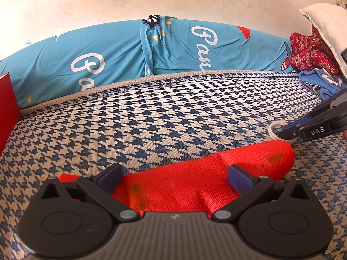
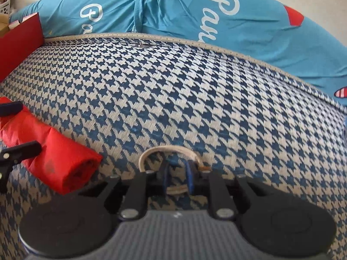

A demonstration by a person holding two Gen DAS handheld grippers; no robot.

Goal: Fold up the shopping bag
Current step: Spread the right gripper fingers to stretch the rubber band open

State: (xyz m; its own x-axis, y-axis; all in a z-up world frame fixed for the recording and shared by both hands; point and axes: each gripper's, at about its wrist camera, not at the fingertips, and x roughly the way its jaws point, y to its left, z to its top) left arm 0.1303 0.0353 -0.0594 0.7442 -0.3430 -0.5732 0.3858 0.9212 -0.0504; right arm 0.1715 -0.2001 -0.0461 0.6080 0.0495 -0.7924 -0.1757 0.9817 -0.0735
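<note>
The red shopping bag [image 1: 260,158] lies rolled into a long bundle on the houndstooth bed cover [image 1: 173,119]. My left gripper [image 1: 175,178] is open wide over the roll, with one blue pad [image 1: 110,177] on each side of its middle. A cream cord [image 1: 273,127] loops out past the roll's right end. My right gripper [image 1: 282,133] points down into that loop. In the right wrist view the right gripper [image 2: 177,177] stands narrowly open and the cord [image 2: 151,151] runs loosely across the gap. The bag's open end [image 2: 58,151] lies to its left, with the left gripper [image 2: 16,129] over it.
A long blue bolster [image 1: 108,60] with white lettering lies along the wall at the back. A red box [image 1: 6,99] stands at the left edge. At the right lie a white pillow [image 1: 325,26], red floral cloth [image 1: 310,52] and a blue garment [image 1: 318,82].
</note>
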